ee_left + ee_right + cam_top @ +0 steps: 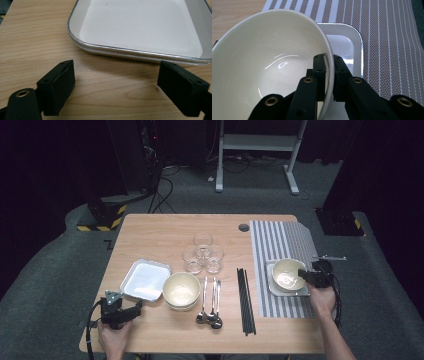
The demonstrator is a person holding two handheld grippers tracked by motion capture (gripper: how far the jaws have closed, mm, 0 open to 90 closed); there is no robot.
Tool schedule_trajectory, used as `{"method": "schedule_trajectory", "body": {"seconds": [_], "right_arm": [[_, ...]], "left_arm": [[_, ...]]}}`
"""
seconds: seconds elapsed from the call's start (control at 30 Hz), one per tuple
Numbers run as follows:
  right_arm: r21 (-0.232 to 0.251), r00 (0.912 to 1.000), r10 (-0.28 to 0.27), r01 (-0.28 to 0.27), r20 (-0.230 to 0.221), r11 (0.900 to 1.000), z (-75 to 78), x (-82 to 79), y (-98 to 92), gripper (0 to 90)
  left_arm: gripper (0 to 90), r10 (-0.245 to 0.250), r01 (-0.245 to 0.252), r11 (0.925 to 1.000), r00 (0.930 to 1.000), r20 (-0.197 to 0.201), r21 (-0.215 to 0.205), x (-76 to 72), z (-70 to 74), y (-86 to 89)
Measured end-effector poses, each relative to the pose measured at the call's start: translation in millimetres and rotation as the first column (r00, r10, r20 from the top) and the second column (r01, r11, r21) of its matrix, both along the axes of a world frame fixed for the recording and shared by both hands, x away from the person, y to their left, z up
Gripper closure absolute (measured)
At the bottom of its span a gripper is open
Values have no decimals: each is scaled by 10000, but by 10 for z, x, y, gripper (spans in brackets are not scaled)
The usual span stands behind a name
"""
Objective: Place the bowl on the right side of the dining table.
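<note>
My right gripper (pixel 303 275) is shut on the rim of a cream bowl (pixel 286 273), one jaw inside and one outside the wall. In the right gripper view the cream bowl (pixel 267 65) tilts over a white square plate (pixel 348 42) on the striped placemat (pixel 387 32). My left gripper (pixel 134 308) rests open near the table's front left corner. In the left gripper view its black fingers (pixel 58 87) stand wide apart on bare wood, just short of a white rectangular tray (pixel 140 27).
A second cream bowl (pixel 181 289) sits beside the tray (pixel 146 279). Three glasses (pixel 202 252) cluster mid-table. Spoons (pixel 210 302) and black chopsticks (pixel 245 300) lie toward the front. The placemat (pixel 280 240) covers the right side of the table (pixel 160 232).
</note>
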State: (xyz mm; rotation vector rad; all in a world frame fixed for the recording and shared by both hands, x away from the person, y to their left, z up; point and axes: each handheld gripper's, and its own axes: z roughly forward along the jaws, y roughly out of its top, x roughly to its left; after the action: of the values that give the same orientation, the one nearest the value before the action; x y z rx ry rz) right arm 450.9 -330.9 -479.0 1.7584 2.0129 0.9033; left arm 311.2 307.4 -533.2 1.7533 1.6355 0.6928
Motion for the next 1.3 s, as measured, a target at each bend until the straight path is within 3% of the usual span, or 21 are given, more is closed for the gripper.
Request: {"method": "schedule_trajectory", "body": {"seconds": [0.93,1.13,1.3], "right_arm": [[-183,9998,-50,47,-171,9998,-39,3,-2,826],[-252,10000,-50,48,-81,9997,-45,-5,0,815],[-301,9995,-36,46,320,9995,12,-51,22,743]], "left_arm": [[150,16,-16,10000,10000,3,-6,-1,0,-1],[150,18,-18,10000,10000,4,9,0,0,-2],[149,21,-21,10000,10000,6,17,1,-1,-3]]}}
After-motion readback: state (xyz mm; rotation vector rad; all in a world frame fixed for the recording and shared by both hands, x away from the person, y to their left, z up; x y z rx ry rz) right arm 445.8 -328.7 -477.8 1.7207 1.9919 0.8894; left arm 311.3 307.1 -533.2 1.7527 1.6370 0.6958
